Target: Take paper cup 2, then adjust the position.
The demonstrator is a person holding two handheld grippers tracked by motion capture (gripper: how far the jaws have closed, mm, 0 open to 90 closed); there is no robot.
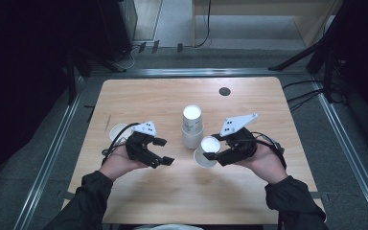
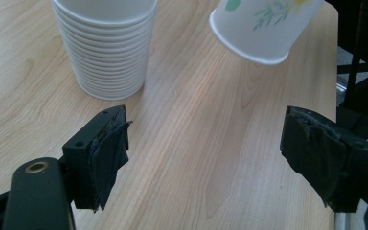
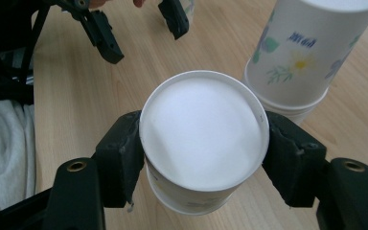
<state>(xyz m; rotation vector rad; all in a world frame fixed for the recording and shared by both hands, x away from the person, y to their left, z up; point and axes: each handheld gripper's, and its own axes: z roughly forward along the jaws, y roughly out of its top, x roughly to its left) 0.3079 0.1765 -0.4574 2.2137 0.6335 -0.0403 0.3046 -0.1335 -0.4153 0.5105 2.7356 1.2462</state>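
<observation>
A stack of upturned white paper cups (image 1: 191, 125) with a flower print stands at the table's middle; it also shows as stack (image 2: 106, 48) and stack (image 3: 306, 57). My right gripper (image 1: 211, 154) is shut on a single upturned cup (image 1: 207, 151), slightly tilted, just right of the stack. In the right gripper view the two black jaws press on both sides of that cup (image 3: 203, 139), its white base facing the camera. My left gripper (image 1: 164, 151) stands open left of the stack, nothing between its fingers (image 2: 108, 143). The held cup (image 2: 263, 24) hangs over the table ahead of it.
Another white cup (image 1: 117, 130) sits on the wooden table (image 1: 172, 191) behind my left hand. A small black disc (image 1: 224, 91) lies near the far edge. Metal rails frame the table. The left gripper (image 3: 134, 24) shows far off in the right gripper view.
</observation>
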